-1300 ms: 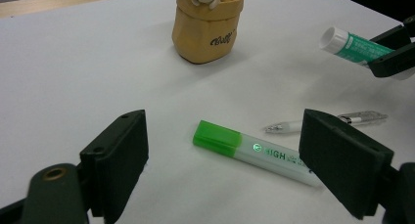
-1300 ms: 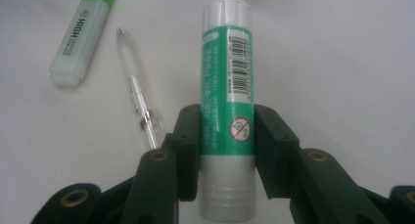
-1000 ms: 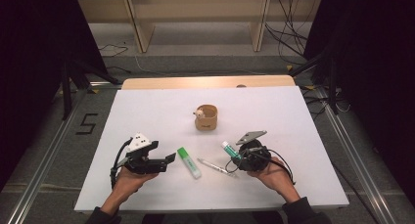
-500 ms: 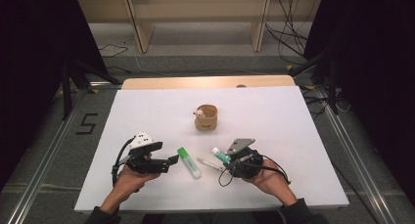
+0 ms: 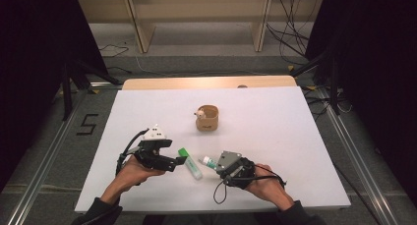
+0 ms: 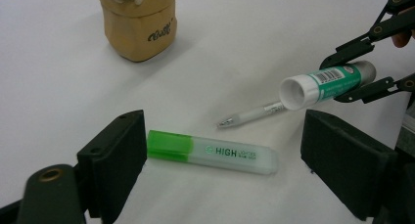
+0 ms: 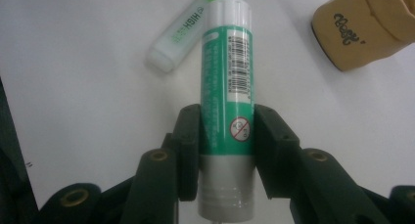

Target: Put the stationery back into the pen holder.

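Note:
My right gripper is shut on a green and white glue stick, gripped near its grey base, cap end pointing away from the hand. In the high view the glue stick hangs just right of a green-capped highlighter lying on the white table. My left gripper stands open just above the table, its jaws either side of the highlighter without touching it. Farther off in that view, the right gripper carries the glue stick above a thin white pen.
A tan cup with a small figure inside stands near the table's middle, beyond both grippers. The cup is at the top left of the left gripper view. Table edges lie close to both forearms at the front.
My right gripper has carried the glue stick leftward, close to the highlighter. The left gripper has edged up and slightly toward the highlighter. The highlighter and cup have not moved.

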Demonstrator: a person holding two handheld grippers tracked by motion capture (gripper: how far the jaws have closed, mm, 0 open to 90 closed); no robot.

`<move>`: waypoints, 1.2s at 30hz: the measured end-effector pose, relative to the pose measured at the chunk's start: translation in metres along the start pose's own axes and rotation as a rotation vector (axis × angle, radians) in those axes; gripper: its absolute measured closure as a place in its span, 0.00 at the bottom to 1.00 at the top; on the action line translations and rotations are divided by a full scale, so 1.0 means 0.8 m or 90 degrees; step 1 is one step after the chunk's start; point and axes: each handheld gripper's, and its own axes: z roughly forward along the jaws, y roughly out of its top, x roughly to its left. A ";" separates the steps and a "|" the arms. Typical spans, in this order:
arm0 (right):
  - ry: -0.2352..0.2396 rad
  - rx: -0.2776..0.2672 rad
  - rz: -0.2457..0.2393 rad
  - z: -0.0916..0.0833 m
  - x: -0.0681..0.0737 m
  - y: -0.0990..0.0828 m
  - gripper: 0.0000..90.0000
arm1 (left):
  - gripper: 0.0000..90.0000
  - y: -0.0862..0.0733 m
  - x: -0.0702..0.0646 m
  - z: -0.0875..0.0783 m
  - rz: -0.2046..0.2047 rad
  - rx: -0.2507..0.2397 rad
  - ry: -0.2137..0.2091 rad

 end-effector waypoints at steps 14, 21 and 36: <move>-0.023 -0.004 -0.088 0.005 0.020 0.004 0.73 | 0.19 0.016 -0.006 0.012 0.030 0.062 -0.033; -0.043 -0.020 -0.157 0.005 0.030 0.005 0.73 | 0.19 0.023 -0.016 0.023 0.053 0.102 -0.056; -0.154 -0.041 -0.357 0.009 0.055 0.001 0.73 | 0.20 0.031 -0.029 0.035 0.093 0.163 -0.091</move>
